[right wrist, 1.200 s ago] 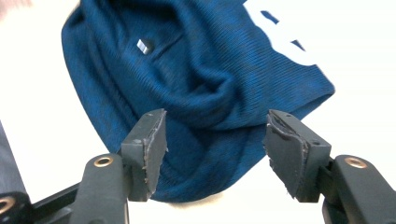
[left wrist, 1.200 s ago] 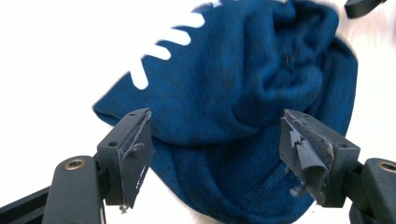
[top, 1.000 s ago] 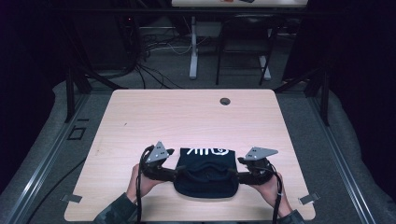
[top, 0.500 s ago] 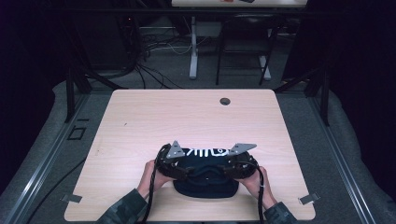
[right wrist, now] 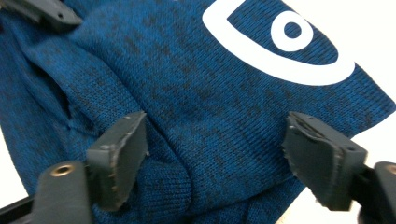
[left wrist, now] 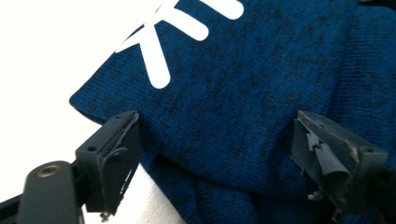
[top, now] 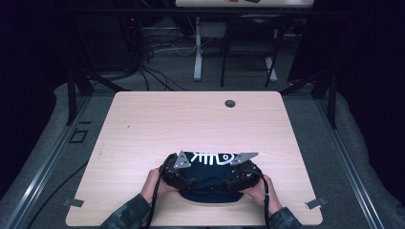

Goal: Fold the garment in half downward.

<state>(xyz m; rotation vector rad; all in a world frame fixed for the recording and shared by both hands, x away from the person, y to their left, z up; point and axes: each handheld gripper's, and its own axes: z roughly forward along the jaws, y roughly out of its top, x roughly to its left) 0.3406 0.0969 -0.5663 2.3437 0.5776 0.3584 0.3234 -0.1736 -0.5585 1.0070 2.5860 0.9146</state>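
On table (top: 143, 124), one blue garment (top: 210, 183)

No readable text, white fish-skeleton drawing printed on the dark blue knit garment (top: 210, 179)

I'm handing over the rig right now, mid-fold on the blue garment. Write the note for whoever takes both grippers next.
Left hand-held gripper: jaws have just opened, standing wide over the blue knit garment, pads not pressing on it.
Right hand-held gripper: the same, just opened, fabric between the jaws but not pinched.
Garment: lies bunched and folded at the near edge of the table, white print facing up on its far side.
Done: garment set down and released.
Left: probably regrip and tidy the fold; the near part looks rumpled.
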